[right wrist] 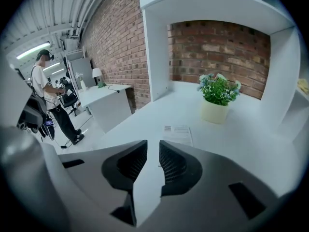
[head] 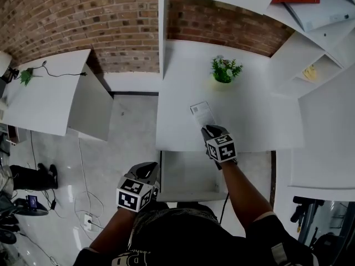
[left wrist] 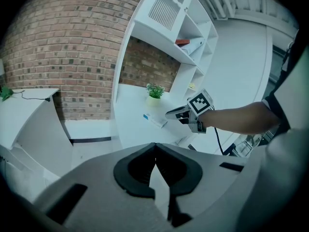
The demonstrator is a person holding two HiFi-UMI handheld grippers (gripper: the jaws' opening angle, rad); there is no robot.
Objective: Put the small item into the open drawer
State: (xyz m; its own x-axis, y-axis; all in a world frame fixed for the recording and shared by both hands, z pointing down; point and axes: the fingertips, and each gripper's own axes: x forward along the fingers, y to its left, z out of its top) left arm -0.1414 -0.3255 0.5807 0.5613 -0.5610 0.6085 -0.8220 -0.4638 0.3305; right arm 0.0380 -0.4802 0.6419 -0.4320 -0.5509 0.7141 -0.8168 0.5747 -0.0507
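Plant beyond packet on desk; drawer open beneath.

It looks like an office workroom: a white desk against a brick wall, white shelving, a potted plant, and cables across a glossy floor.

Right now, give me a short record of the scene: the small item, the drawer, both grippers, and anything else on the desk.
small packet: lying flat on the white desk, not yet in the drawer
drawer: open, below the desk's front edge
right gripper: jaws slightly apart, nothing between them, packet just ahead of them
left gripper: jaws together, holding nothing, held by the drawer's left side
plant: upright in its pot, farther back on the desk than the packet
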